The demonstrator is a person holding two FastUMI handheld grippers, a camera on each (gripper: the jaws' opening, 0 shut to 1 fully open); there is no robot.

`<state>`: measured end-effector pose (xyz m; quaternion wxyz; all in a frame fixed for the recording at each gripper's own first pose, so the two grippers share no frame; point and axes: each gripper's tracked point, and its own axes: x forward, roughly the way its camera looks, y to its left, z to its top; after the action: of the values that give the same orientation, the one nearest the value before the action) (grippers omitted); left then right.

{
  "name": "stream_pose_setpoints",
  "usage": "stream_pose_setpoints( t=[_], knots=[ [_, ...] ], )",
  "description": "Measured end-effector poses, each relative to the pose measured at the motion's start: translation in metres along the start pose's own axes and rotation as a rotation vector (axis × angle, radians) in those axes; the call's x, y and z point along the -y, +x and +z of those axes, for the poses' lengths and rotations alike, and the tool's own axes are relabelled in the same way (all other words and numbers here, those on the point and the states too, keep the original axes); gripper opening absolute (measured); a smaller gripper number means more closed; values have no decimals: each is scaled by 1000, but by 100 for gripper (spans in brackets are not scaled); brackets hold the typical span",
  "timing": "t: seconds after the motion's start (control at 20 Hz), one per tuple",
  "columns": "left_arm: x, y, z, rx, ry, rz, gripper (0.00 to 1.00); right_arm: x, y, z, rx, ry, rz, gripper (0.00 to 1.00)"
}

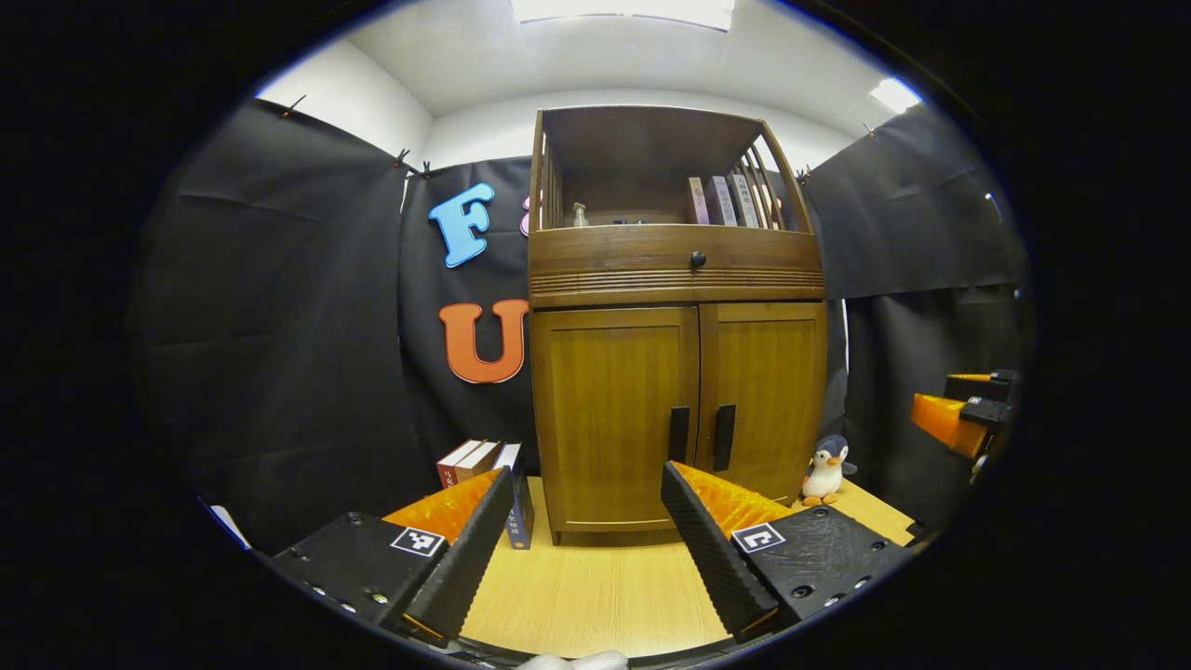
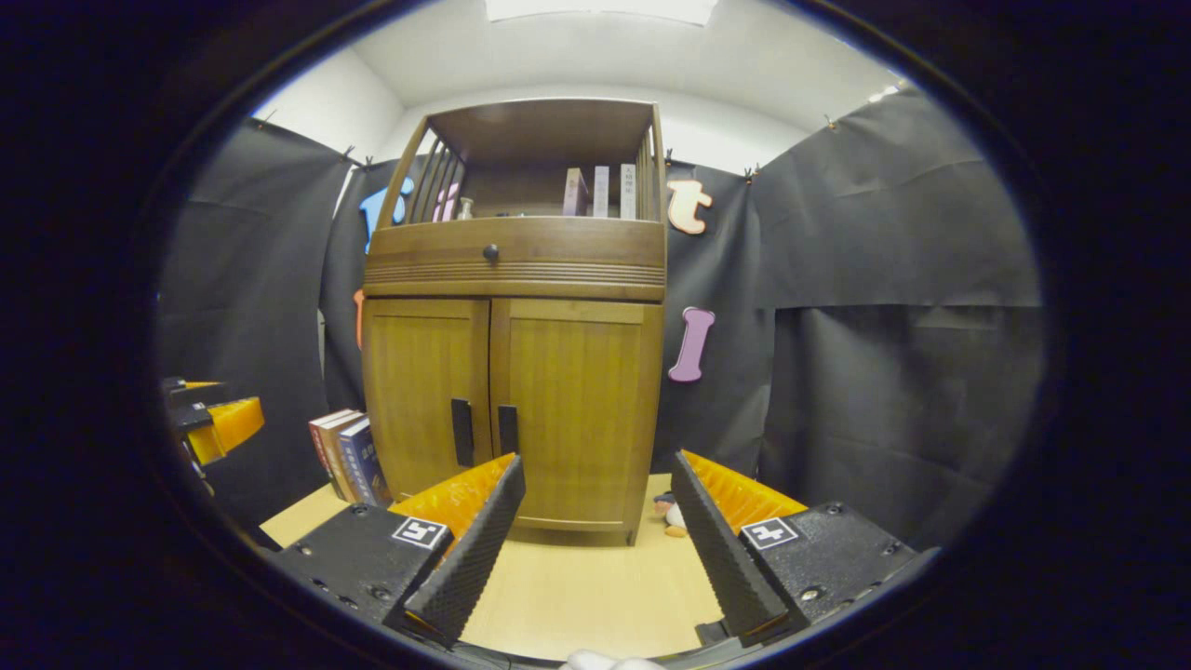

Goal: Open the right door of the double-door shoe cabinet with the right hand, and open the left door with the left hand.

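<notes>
The shoe cabinet (image 1: 677,391) stands on the far side of a pale wooden table (image 1: 595,596), backed against the black cloth wall, and both its doors are shut flush. So the task is at its very start: the approach, with nothing yet touched.

The left gripper (image 1: 588,489) hangs well short of the cabinet, its fingers spread wide with nothing between them, facing the left door (image 1: 614,409). The right gripper (image 2: 595,479) is likewise wide open and empty, held back from the front and looking at the right door (image 2: 577,409) a little from the right side.

The two dark handles sit close together at the middle seam: the right door handle (image 2: 508,429) just beside the left door handle (image 2: 461,432). By my reckoning the next move is for the right gripper to go forward and leftward to its handle, close on it, then swing the door out rightward.

That narrow gap between handles is the tight spot; fingers this wide could catch both. There is open tabletop in front for the doors to sweep. A stack of books (image 1: 484,465) leans near the cabinet's left side and a small penguin toy (image 1: 824,472) sits near its right corner, which a fully swung door may approach.
</notes>
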<state>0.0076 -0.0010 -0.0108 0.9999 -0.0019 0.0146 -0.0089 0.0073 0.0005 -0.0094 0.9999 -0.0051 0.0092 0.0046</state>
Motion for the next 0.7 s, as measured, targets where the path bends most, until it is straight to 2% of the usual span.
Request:
stream_pose_setpoints(
  t=[0.05, 0.45, 0.7],
  knots=[
    [3, 0, 1, -3, 0, -11, 96, 0, 7, -3, -8, -6, -3, 100],
    [5, 6, -7, -35, -3, -1, 96, -16, 86, -15, -38, -32, 35, 100],
    [-6, 7, -13, -63, -16, 46, 96, -45, 147, -25, -49, -49, 94, 100]
  ],
)
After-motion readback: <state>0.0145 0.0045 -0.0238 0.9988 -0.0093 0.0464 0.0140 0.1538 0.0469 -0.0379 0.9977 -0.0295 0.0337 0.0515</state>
